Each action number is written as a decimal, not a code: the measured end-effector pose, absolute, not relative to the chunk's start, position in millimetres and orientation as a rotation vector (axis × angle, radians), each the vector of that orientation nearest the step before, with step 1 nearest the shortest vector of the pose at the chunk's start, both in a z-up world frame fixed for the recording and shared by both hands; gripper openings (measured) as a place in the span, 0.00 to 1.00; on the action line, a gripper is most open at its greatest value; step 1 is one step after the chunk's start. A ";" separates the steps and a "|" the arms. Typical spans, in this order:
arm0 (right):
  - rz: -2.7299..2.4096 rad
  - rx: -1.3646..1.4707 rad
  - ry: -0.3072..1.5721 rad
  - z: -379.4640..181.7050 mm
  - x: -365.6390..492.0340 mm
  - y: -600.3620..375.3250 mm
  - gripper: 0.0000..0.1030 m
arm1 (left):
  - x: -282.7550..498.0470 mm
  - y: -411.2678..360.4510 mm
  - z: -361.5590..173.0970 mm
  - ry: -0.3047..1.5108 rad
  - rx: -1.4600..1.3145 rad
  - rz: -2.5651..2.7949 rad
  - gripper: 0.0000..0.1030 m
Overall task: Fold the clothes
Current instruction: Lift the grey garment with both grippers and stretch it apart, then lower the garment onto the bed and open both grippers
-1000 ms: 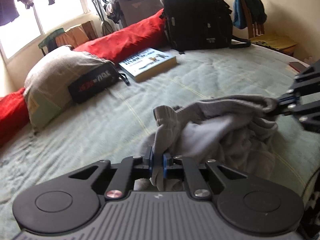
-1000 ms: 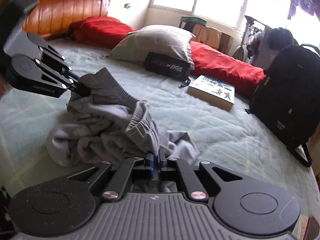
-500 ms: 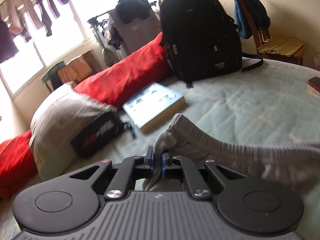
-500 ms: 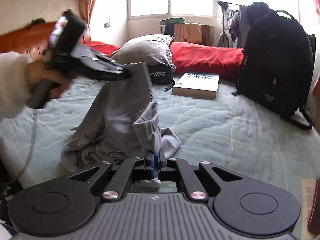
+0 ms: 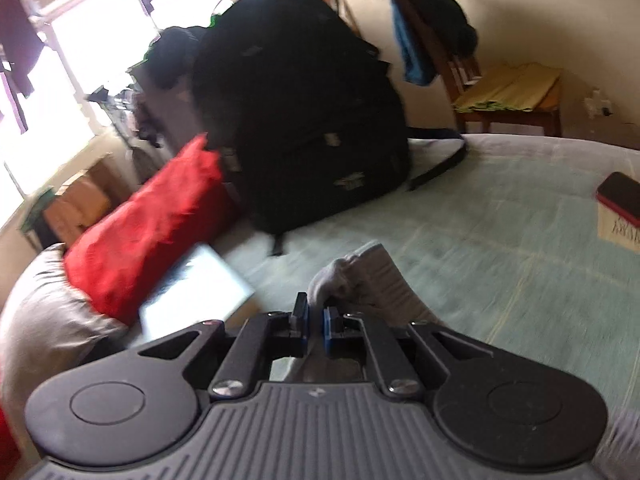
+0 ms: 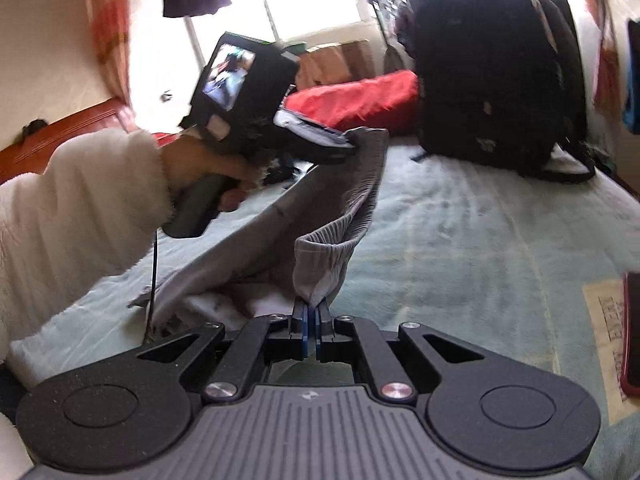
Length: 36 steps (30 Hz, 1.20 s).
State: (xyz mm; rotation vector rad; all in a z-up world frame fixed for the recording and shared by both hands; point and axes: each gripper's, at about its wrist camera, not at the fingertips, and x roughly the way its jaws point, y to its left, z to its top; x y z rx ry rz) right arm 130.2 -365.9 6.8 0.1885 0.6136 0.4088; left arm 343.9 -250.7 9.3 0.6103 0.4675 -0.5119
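Pale green bedspread (image 6: 460, 220) under me, black backpack (image 6: 492, 80) behind, my left gripper (image 6: 352, 145) and right gripper (image 6: 312, 316) each clamped on the grey garment's (image 6: 320, 200) ribbed waistband, stretched between them above the bed.

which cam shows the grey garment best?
Right wrist: the garment hangs stretched between the left gripper and right gripper, its waistband in full view. Left wrist, blurred, shows only a bunched bit at its fingers.
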 end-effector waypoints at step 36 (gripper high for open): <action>0.134 0.228 0.726 -24.5 135.8 -400.8 0.49 | 297.9 -229.3 -10.6 0.612 0.673 -0.597 0.45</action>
